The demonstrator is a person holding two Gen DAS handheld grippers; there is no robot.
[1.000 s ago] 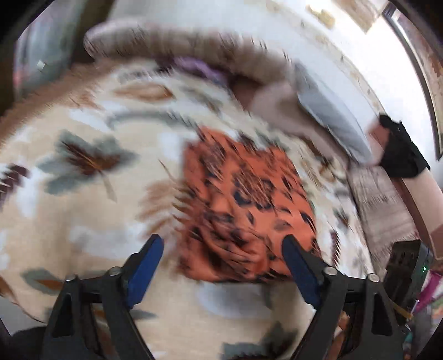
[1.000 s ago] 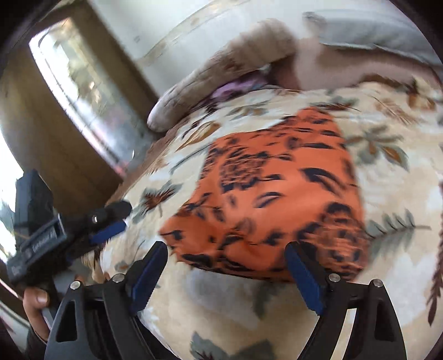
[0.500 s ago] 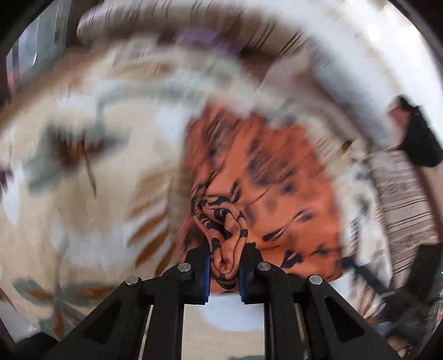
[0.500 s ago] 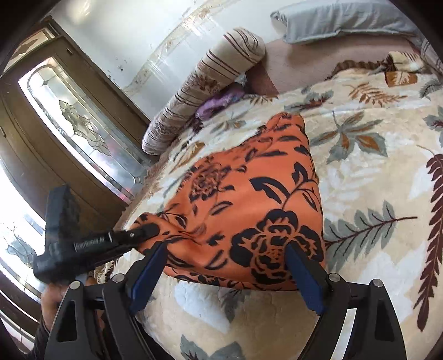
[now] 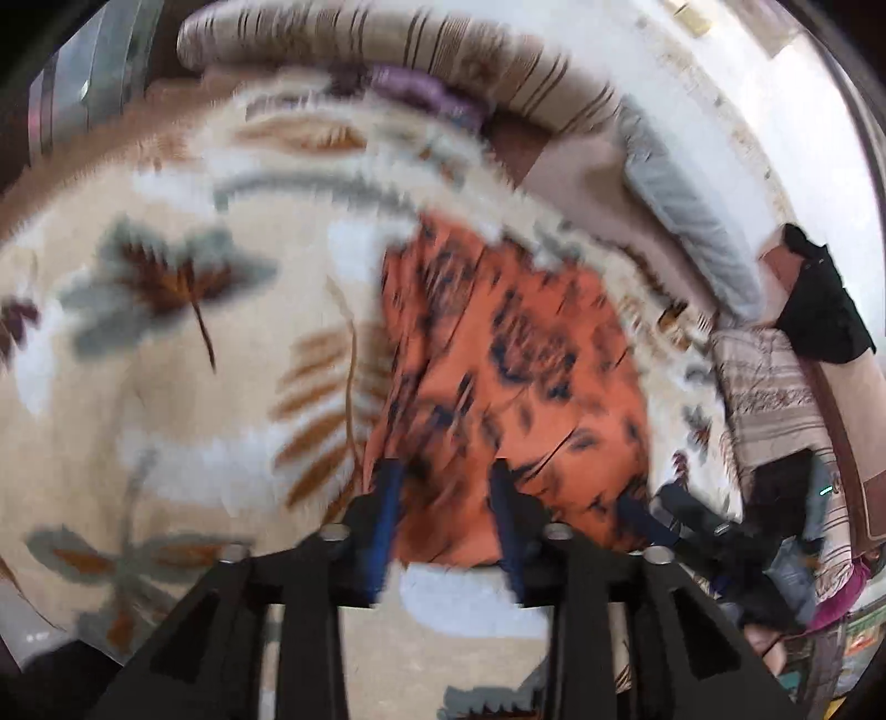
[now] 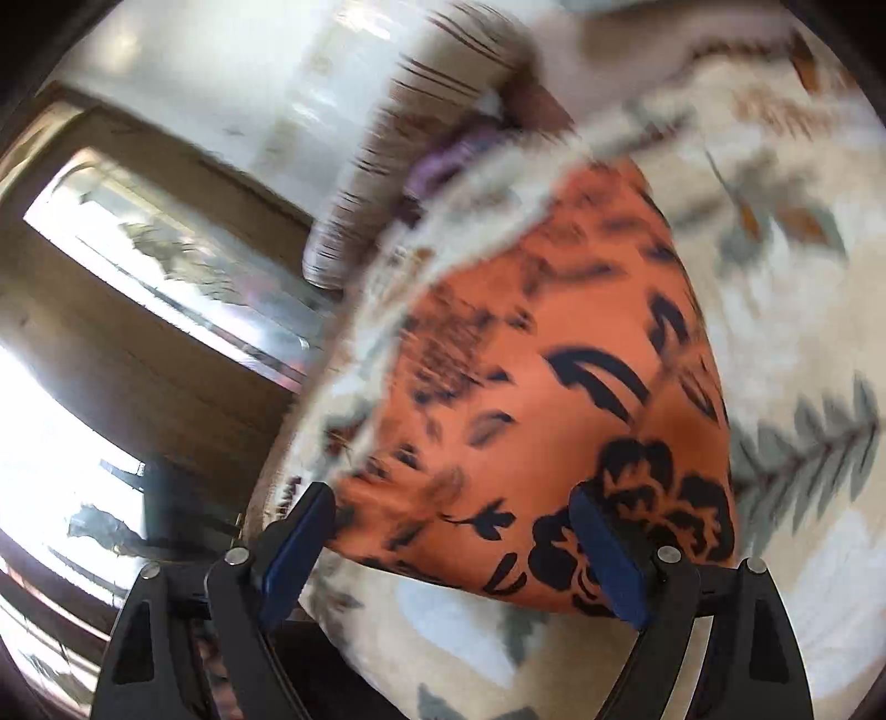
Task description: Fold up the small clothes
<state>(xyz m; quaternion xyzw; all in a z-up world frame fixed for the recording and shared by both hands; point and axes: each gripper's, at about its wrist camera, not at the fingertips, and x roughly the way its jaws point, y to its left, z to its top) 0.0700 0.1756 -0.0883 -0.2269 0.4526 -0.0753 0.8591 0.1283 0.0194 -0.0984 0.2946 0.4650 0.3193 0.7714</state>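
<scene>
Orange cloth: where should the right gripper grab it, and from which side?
Probably the near hem of the orange cloth. It lies flat on the blanket, its near edge between the open fingers of the right gripper, so come in low from the near side and pinch that edge.

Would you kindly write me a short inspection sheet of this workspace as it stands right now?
Surface: leaf-patterned blanket spread over a bed.
Job's things: orange floral garment lying on the blanket, near edge toward both tongs.
Clutter: purple cloth by the striped bolster; black item at the far right.
Grippers: left tongs opening, garment's near edge between the pads, contact blurred; right tongs wide open over the garment's near edge.
Cables: nothing seen.
Surroundings: grey pillow, white wall, glazed wooden door.
</scene>
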